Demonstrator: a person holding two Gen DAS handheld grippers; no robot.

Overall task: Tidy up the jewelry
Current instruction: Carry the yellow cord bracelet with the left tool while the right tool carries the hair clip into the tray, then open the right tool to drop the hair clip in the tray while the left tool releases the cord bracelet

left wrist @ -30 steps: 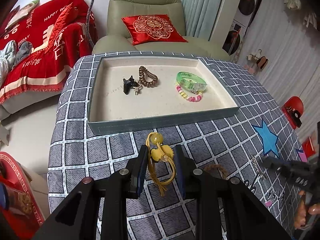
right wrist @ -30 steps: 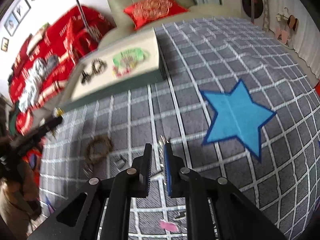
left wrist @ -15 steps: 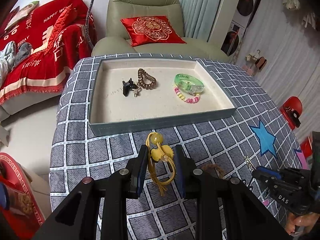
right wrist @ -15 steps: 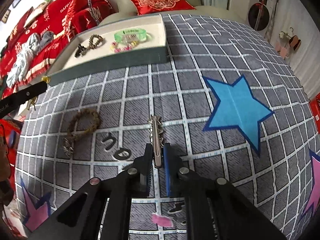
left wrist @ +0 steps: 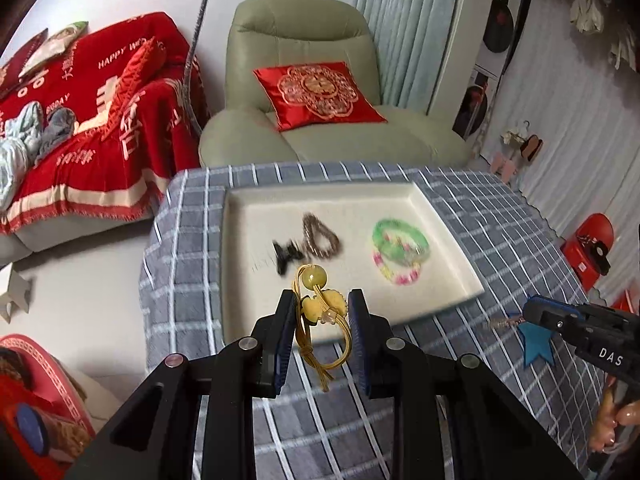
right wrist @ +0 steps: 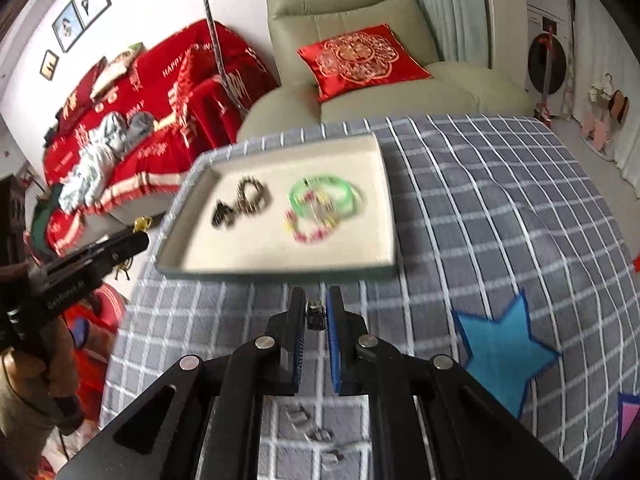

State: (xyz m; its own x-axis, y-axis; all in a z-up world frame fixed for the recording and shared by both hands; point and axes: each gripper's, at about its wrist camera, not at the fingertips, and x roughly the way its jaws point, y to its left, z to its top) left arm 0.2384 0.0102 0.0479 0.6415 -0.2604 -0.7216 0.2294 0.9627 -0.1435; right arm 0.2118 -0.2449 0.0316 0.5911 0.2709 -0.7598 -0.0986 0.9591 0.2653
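My left gripper (left wrist: 322, 300) is shut on a yellow hair tie (left wrist: 320, 308) with a round bead and hangs over the near edge of the cream tray (left wrist: 360, 200). A black claw clip (left wrist: 286, 256), a brown spiral tie (left wrist: 320, 236), a green bangle (left wrist: 400, 240) and a pink-and-yellow bead bracelet (left wrist: 396, 274) lie in the tray. My right gripper (right wrist: 316, 300) is shut on a small metal hair clip (right wrist: 315, 314), seen end-on, above the checked cloth just short of the tray (right wrist: 260, 248). In the left wrist view the clip (left wrist: 502, 322) sticks out of the right gripper's tips.
The checked tablecloth (right wrist: 480, 200) bears a blue star patch (right wrist: 500, 352) to the right and small loose bits (right wrist: 316, 432) near me. The table's left edge drops to the floor. A green armchair with a red cushion (left wrist: 316, 92) stands behind the table, with a red sofa (left wrist: 100, 120) at left.
Both grippers have risen and come closer to the tray. The right gripper has lifted the metal clip off the cloth. The left gripper keeps its hold on the yellow tie.
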